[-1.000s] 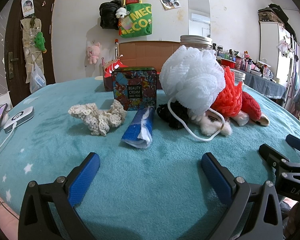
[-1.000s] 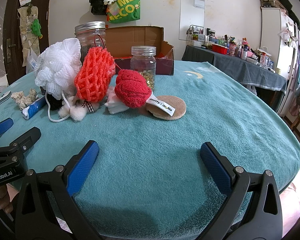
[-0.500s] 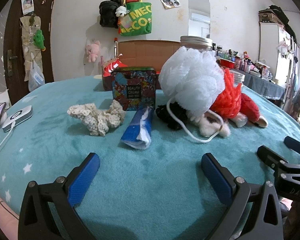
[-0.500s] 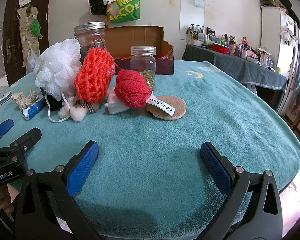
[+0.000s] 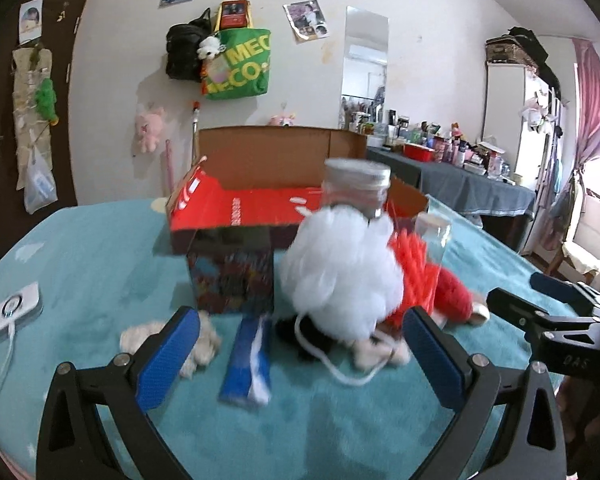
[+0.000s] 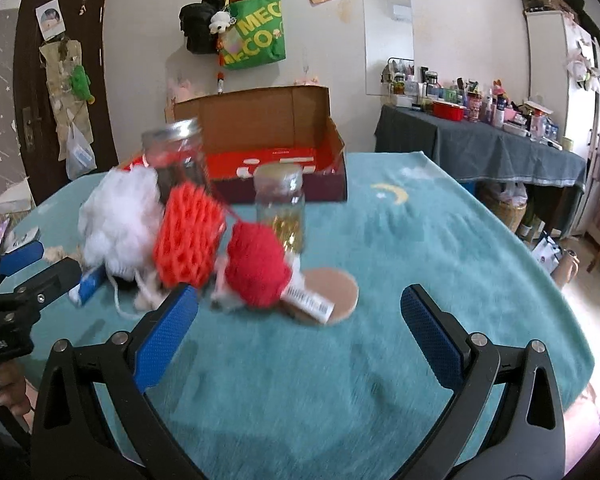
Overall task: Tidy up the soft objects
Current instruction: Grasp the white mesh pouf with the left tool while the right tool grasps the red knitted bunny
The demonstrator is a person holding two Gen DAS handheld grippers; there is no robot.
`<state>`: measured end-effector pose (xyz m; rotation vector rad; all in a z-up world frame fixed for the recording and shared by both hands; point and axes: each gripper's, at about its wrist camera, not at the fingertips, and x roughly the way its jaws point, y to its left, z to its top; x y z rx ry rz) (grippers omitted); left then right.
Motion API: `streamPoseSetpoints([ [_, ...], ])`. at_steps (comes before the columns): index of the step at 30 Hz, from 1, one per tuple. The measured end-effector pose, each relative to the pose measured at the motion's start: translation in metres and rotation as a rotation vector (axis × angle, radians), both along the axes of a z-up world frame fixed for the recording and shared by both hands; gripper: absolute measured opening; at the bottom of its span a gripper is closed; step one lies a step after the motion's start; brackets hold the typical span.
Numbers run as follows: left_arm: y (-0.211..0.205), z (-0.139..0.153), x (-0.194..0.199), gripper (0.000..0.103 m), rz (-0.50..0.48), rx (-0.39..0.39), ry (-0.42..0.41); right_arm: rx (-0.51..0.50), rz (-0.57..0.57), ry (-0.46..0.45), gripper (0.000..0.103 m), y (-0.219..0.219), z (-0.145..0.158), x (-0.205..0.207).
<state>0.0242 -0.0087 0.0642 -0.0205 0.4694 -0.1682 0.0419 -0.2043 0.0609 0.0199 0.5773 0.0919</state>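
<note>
Nothing is seen to have been sorted yet. The left hand-held gripper [image 5: 300, 356] is held released, jaws spread wide and empty, above the near part of the teal-covered surface [image 5: 100, 248]; the right hand-held gripper [image 6: 298, 334] is likewise spread and empty. All the soft objects are still clustered on the surface: the white bath pouf [image 5: 340, 268] at the middle, the orange mesh sponge [image 6: 190, 236] touching it on its right, the red knitted piece [image 6: 258, 268] further right beside a round tan pad [image 6: 334, 290], and a cream crocheted scrunchie [image 5: 208, 344] near the left. A blue tube [image 5: 246, 364] lies between scrunchie and pouf. The open cardboard box [image 6: 276, 148] at the far side appears empty, so it is judged that the whole task remains, beginning with a first grasp.
</note>
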Motion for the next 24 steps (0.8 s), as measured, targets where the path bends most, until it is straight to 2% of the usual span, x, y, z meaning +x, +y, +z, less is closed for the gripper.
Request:
streamPoseSetpoints([
  [5, -0.003, 0.012, 0.022, 0.103, -0.031, -0.016, 0.026, 0.04, 0.083, 0.038, 0.103, -0.007, 0.01, 0.03],
  [11, -0.011, 0.01, 0.046, 0.103, -0.045, -0.011, 0.089, 0.084, 0.185, 0.159, 0.102, -0.007, 0.001, 0.067],
  [12, -0.012, 0.008, 0.048, 0.102, -0.05, -0.015, 0.102, 0.084, 0.2, 0.181, 0.098, -0.005, -0.002, 0.072],
  [14, -0.014, 0.003, 0.051, 0.094, -0.067, -0.018, 0.126, 0.071, 0.216, 0.219, 0.086, -0.001, -0.009, 0.078],
  [16, -0.016, -0.001, 0.053, 0.081, -0.099, -0.018, 0.144, 0.088, 0.246, 0.268, 0.065, 0.001, -0.017, 0.084],
  [17, -0.018, -0.003, 0.053, 0.066, -0.12, -0.024, 0.154, 0.105, 0.262, 0.29, 0.059, 0.002, -0.02, 0.086],
  [18, -0.018, -0.005, 0.054, 0.064, -0.132, -0.025, 0.167, 0.135, 0.287, 0.305, 0.043, 0.002, -0.022, 0.085],
  [21, -0.018, -0.004, 0.051, 0.054, -0.148, -0.033, 0.16, 0.131, 0.292, 0.275, 0.04, 0.003, -0.018, 0.078],
  [24, -0.012, 0.0, 0.047, 0.049, -0.149, -0.041, 0.153, 0.126, 0.288, 0.238, 0.04, 0.003, -0.011, 0.069],
])
